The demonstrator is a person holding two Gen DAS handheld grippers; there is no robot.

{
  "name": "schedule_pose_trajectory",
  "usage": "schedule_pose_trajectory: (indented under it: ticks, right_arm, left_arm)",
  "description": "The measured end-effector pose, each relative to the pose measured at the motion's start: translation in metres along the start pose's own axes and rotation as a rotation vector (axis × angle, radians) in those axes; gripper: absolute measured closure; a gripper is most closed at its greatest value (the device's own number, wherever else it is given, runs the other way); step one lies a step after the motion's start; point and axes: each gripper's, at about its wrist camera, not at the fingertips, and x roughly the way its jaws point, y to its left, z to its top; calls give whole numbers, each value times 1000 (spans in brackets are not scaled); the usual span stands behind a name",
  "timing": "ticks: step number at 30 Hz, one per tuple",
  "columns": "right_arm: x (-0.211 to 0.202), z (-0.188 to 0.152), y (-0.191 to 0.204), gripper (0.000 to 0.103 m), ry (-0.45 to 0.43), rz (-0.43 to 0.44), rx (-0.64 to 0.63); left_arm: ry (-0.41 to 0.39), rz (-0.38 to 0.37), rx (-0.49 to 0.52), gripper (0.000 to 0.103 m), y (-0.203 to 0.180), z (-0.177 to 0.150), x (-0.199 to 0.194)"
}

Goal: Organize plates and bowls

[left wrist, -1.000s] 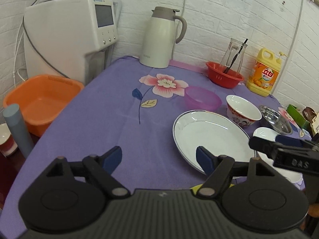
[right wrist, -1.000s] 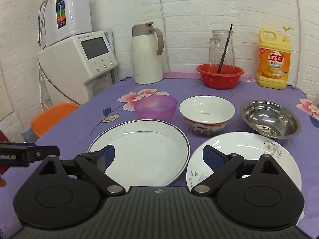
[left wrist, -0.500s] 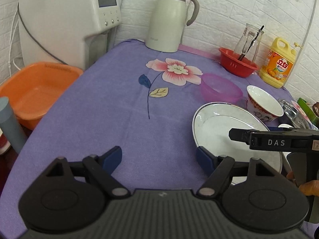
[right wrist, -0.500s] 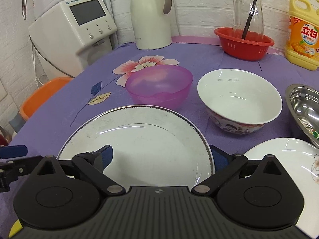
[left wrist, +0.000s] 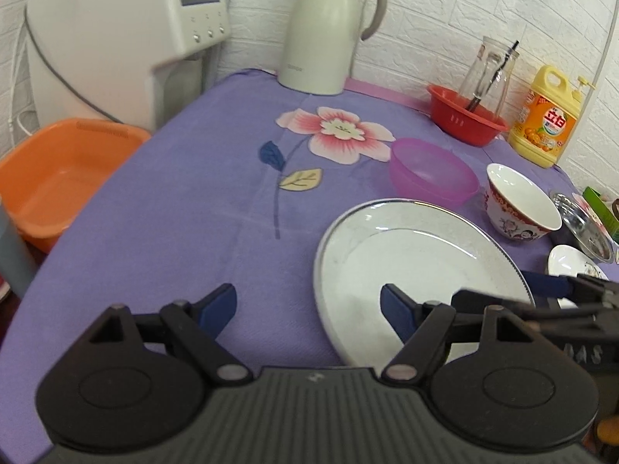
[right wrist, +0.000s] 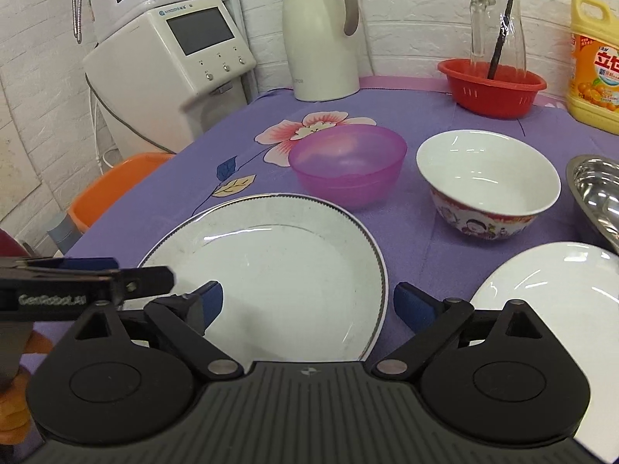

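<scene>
A large white plate (right wrist: 278, 270) with a thin dark rim lies on the purple cloth; it also shows in the left wrist view (left wrist: 418, 263). Behind it stand a pink plastic bowl (right wrist: 348, 166), a white ceramic bowl with red pattern (right wrist: 487, 185) and a steel bowl (right wrist: 599, 189). A second white plate (right wrist: 553, 309) lies at the right. My right gripper (right wrist: 307, 305) is open over the large plate's near edge. My left gripper (left wrist: 307, 307) is open at the plate's left edge, its right finger over the plate. Both are empty.
A cream thermos jug (right wrist: 321, 38), a red basket with a glass jar (right wrist: 495, 85) and a yellow detergent bottle (right wrist: 595, 62) stand along the back wall. A white water machine (right wrist: 170, 65) and an orange basin (left wrist: 58, 170) are off the table's left side.
Both grippers have moved forward and down toward the large plate. The left gripper has shifted right so its right finger is over the plate. Both remain open.
</scene>
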Motion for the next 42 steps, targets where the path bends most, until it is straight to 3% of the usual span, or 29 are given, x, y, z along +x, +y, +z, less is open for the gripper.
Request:
schedule_pose_trajectory:
  ticks: [4, 20, 23, 25, 27, 30, 32, 36, 42]
  right_arm:
    - [1, -6, -2, 0, 2, 55, 28]
    - [16, -8, 15, 0, 74, -47, -135]
    - [16, -8, 16, 0, 94, -50, -134]
    - [15, -7, 17, 0, 107, -39, -136]
    - [14, -8, 19, 0, 111, -32, -139]
    - [17, -5, 24, 0, 123, -59, -122]
    - [16, -3, 24, 0, 125, -65, -91]
    - [2, -2, 28, 0, 86, -36, -27]
    - [-26, 2, 35, 0, 20, -68, -42]
  left_arm:
    - [-4, -6, 27, 27, -9, 3, 11]
    - [40, 10, 108, 27, -15, 3, 24]
    - [31, -1, 121, 32, -17, 2, 23]
    - [29, -39, 135, 45, -18, 0, 22]
    - [20, -65, 162, 51, -23, -1, 21]
    - [28, -45, 156, 52, -27, 1, 22]
    - [42, -38, 143, 58, -28, 5, 21]
    - [-9, 13, 191, 62, -38, 15, 6]
    - [-55, -15, 203, 62, -46, 19, -18]
